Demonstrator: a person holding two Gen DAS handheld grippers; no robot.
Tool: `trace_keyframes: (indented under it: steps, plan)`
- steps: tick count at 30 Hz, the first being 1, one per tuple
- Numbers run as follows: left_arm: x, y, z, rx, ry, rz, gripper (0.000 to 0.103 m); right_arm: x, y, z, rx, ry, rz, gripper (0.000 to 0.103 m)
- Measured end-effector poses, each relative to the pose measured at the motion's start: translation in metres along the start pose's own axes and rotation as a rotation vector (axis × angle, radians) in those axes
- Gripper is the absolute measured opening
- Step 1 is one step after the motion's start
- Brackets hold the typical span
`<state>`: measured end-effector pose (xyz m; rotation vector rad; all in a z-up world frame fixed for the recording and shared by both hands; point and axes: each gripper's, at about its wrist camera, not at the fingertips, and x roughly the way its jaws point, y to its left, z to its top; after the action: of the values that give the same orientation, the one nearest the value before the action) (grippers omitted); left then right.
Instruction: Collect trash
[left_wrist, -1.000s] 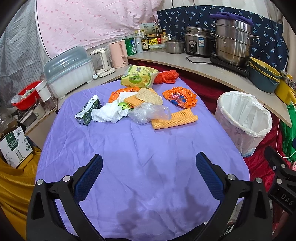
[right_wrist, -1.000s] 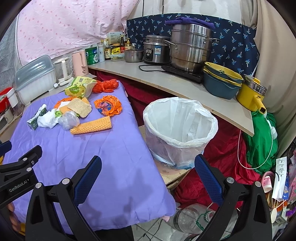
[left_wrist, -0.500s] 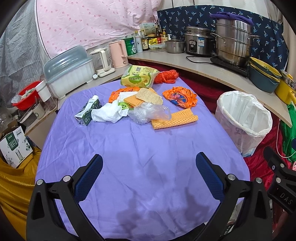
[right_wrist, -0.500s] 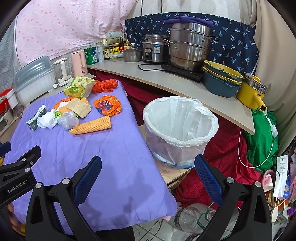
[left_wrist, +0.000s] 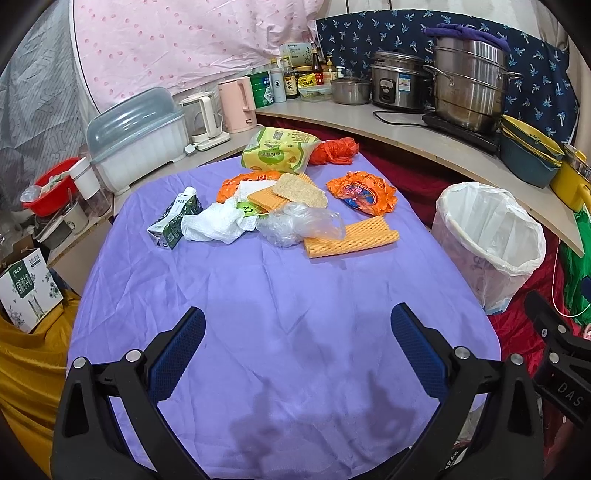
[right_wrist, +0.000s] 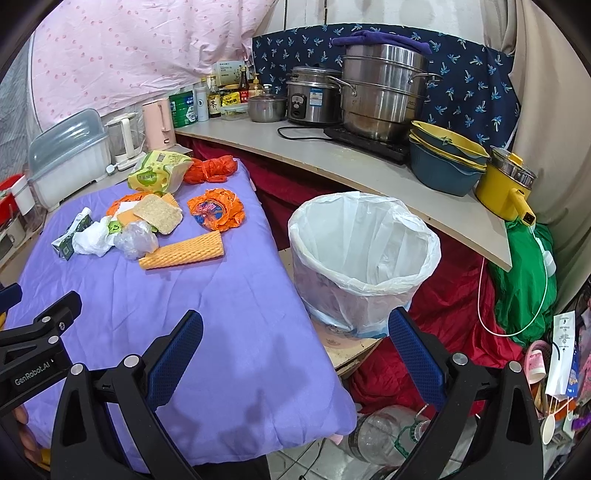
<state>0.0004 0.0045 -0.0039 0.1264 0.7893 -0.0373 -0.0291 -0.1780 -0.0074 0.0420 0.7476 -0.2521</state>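
Observation:
A pile of trash lies at the far side of the purple-covered table (left_wrist: 280, 325): an orange ribbed sponge sheet (left_wrist: 351, 238), a clear plastic bag (left_wrist: 299, 223), a white tissue wad (left_wrist: 214, 223), a green milk carton (left_wrist: 173, 221), an orange wrapper (left_wrist: 362, 192), a yellow-green bag (left_wrist: 277, 149) and biscuits (left_wrist: 295, 188). The same pile shows in the right wrist view, with the sponge sheet (right_wrist: 183, 251). A white-lined bin (right_wrist: 364, 254) stands right of the table; it also shows in the left wrist view (left_wrist: 487, 240). My left gripper (left_wrist: 295, 354) is open and empty over the near table. My right gripper (right_wrist: 295, 354) is open and empty over the table's right edge.
A curved counter (right_wrist: 351, 158) behind holds steel pots (right_wrist: 380, 92), stacked bowls (right_wrist: 447, 162), a yellow pot (right_wrist: 506, 188), kettles and bottles. A lidded dish rack (left_wrist: 136, 136) stands at the left. A plastic bottle (right_wrist: 384, 435) lies on the floor below the table edge.
The right wrist view has shifted slightly, with the bin a little higher in frame. The left gripper and the trash have not moved.

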Motion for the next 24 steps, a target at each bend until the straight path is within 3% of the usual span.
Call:
trace_keyframes:
  steps: [11, 24]
  plan:
    - [0.029, 0.028, 0.012, -0.054, 0.019, 0.024, 0.096, 0.024, 0.012, 0.013, 0.01, 0.002, 0.009, 0.096]
    - [0.092, 0.115, 0.038, -0.161, 0.042, 0.133, 0.096, 0.085, 0.045, 0.045, 0.041, 0.042, 0.043, 0.096]
